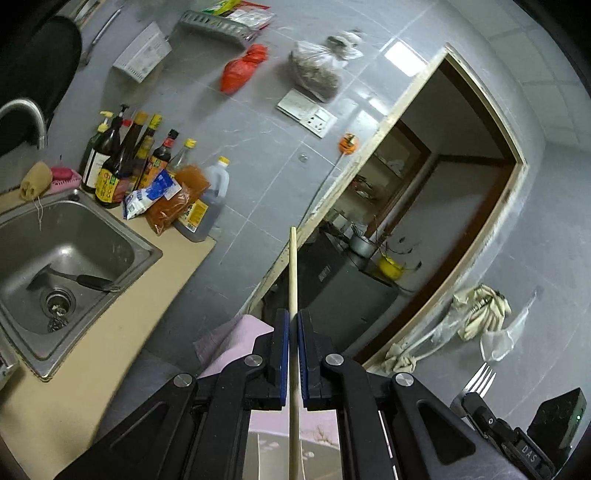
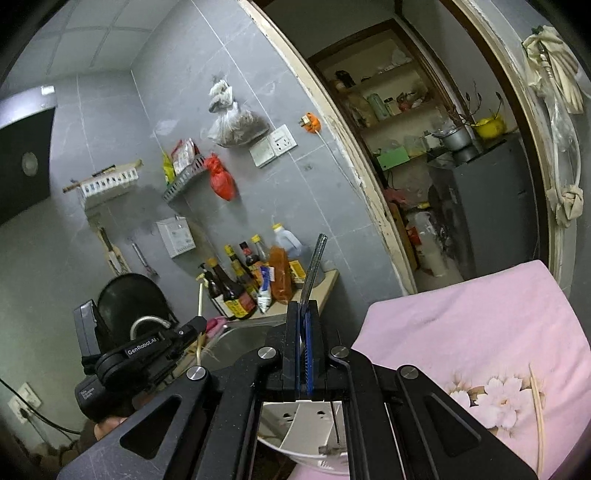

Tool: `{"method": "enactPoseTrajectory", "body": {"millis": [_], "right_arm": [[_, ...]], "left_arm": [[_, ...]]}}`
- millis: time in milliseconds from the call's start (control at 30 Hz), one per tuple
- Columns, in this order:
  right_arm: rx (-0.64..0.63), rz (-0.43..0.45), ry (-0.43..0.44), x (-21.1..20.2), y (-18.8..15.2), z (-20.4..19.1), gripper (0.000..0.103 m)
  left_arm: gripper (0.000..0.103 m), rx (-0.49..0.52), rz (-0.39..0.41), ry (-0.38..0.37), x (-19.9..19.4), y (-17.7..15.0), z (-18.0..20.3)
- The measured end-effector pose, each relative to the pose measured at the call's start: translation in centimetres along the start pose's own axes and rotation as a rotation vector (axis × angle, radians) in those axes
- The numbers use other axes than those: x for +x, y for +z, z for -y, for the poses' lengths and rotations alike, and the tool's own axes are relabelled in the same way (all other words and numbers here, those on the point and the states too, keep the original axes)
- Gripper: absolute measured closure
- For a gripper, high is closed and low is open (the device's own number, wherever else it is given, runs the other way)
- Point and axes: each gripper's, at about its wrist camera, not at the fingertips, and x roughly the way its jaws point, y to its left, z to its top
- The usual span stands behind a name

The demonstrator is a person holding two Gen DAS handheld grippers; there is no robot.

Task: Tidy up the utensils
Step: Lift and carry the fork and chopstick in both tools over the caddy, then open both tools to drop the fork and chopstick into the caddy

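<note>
Clamped between the blue pads of the left tool (image 1: 292, 354), a wooden chopstick (image 1: 293, 280) is held pointing straight ahead of it. To its left, a sink (image 1: 144, 254) is set in the tabletop (image 1: 122, 328). The right tool (image 2: 306, 347) is clenched on a fork handle (image 2: 314, 266), with pink cloth (image 2: 480, 332) to its right, where another chopstick (image 2: 538, 410) is seen lying.

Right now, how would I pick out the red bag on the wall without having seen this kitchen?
Start at the sink and go up past the sauce bottles to the grey tiled wall. The red bag hangs just below the grey wire shelf. The clear bag beside it holds brown contents; this one is solid red.
</note>
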Motion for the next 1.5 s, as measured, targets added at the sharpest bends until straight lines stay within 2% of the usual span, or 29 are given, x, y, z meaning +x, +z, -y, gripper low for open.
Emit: {"method": "enactPoseTrajectory", "body": {"millis": [200, 567, 800, 967, 1167, 1367, 1400, 1467, 1500], "right_arm": [[0.016, -0.032, -0.053, 2.1, -0.9, 1.1, 0.1], [0.034, -0.082, -0.056, 5.4, -3.0, 2.3, 0.1], [0.021, -0.111, -0.054, 6.4, -3.8, 2.0, 0.1], [-0.001, -0.131, -0.049, 6.5, -4.2, 1.6, 0.1], [-0.012, -0.168, -0.039, 6.2, -4.7, 1.3, 0.1], [-0.022, -0.178, -0.045, 4.7, -4.7, 1.1, 0.099], [-0.023, -0.174, -0.047, 4.4, -4.6, 1.1, 0.099], [-0.032, -0.157, -0.059, 3.2, -4.4, 1.0, 0.097], [-0.037, -0.148, -0.066, 2.7, -4.2, 1.0, 0.091]], "left_arm": [[0.098, 0.0, -0.012, 0.0, 3.4, -0.5, -0.8], [0.098, 0.093, -0.026, 0.051, 7.3, -3.3, -1.0], [0.098, 0.169, 0.025, 0.105, 7.1, -4.4, -0.5], [0.098, 0.179, 0.015, 0.105, 6.8, -4.7, -0.6], [0.098, 0.187, -0.018, 0.109, 5.8, -5.0, -0.9], [0.095, 0.222, -0.095, 0.084, 4.7, -5.5, -0.6], [0.094, 0.225, -0.107, 0.078, 4.4, -5.6, -0.5], [0.087, 0.225, -0.12, 0.07, 3.9, -5.6, -0.3], [0.074, 0.222, -0.123, 0.062, 3.4, -5.5, -0.2]]}}
